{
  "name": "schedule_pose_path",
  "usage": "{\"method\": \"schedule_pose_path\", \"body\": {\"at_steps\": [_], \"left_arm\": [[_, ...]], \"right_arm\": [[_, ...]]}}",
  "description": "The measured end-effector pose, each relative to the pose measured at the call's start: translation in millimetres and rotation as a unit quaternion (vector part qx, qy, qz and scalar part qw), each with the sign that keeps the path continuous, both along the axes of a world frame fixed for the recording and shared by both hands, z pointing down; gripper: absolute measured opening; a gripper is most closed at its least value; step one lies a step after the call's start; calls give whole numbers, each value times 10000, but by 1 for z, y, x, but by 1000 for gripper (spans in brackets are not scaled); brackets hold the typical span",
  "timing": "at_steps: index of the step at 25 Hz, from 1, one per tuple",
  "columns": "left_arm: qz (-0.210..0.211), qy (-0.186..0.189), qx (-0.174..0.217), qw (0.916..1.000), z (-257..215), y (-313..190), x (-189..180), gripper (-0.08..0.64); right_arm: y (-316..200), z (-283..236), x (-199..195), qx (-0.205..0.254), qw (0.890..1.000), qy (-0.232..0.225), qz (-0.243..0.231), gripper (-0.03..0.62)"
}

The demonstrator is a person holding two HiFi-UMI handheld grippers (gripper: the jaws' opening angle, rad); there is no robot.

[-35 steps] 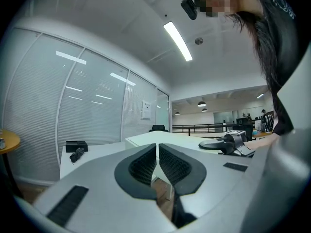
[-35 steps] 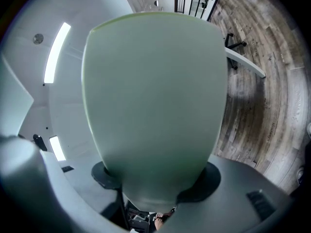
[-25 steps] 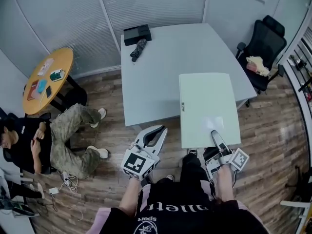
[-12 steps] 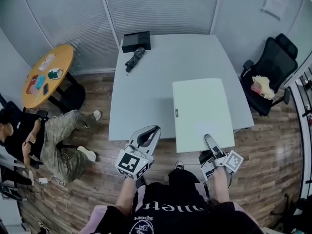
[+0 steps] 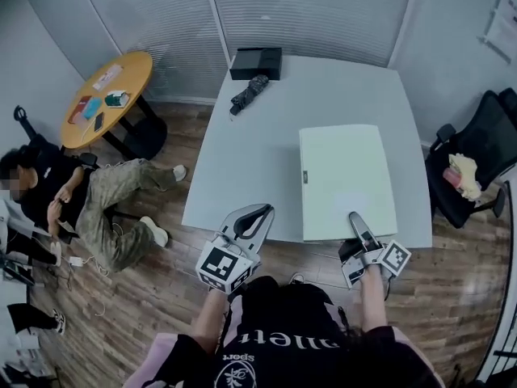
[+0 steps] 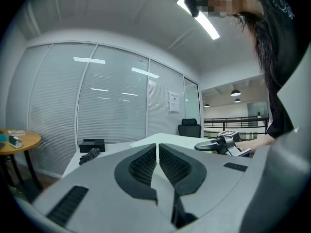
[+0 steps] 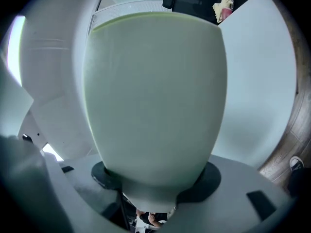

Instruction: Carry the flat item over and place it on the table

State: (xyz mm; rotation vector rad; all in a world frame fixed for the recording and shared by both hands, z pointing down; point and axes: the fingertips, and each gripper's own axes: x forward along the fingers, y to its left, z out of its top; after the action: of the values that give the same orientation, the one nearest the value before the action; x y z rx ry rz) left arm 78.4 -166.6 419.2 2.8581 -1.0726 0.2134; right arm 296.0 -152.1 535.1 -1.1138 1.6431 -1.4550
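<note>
The flat item is a pale green board (image 5: 347,180), held level over the right front part of the grey table (image 5: 250,160). Its near edge sits about at the table's front edge; I cannot tell whether it touches the top. My right gripper (image 5: 359,233) is shut on the middle of that near edge. In the right gripper view the board (image 7: 155,91) fills the picture, clamped between both jaws of the right gripper (image 7: 155,183). My left gripper (image 5: 250,221) hovers at the table's front edge, left of the board, shut and empty; its pads (image 6: 146,164) meet.
A black box (image 5: 256,63) and a folded dark umbrella (image 5: 248,93) lie at the table's far left. A round wooden table (image 5: 109,95) with small items stands at the left, a seated person (image 5: 65,200) beside it. A black office chair (image 5: 477,176) stands right of the table.
The board and both grippers have moved forward to the table. The board overhung the front edge before; now it lies wholly over the top. Both grips are unchanged.
</note>
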Motion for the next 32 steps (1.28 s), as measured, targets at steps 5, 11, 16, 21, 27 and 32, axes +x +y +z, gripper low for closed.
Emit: {"method": "schedule_pose_path", "body": {"at_steps": [5, 11, 16, 21, 27, 32], "left_arm": [[-363, -101, 3, 9993, 2, -12, -11, 35], [-497, -180, 7, 9986, 3, -36, -35, 34], [-424, -111, 39, 9990, 2, -72, -44, 35], [-309, -47, 163, 9994, -5, -109, -46, 35], [-386, -95, 91, 9992, 2, -147, -69, 35], [-544, -153, -59, 9984, 12, -167, -88, 35]], "right_arm": [[-40, 15, 4, -63, 9998, -69, -172, 282], [-98, 20, -9, -121, 9994, 162, -295, 282], [-152, 25, -23, -287, 9983, 350, -374, 282], [-210, 39, -38, -544, 9969, 321, -467, 282], [-279, 73, -60, -970, 9925, 366, -647, 282], [-321, 99, -74, -1274, 9880, 397, -781, 282]]}}
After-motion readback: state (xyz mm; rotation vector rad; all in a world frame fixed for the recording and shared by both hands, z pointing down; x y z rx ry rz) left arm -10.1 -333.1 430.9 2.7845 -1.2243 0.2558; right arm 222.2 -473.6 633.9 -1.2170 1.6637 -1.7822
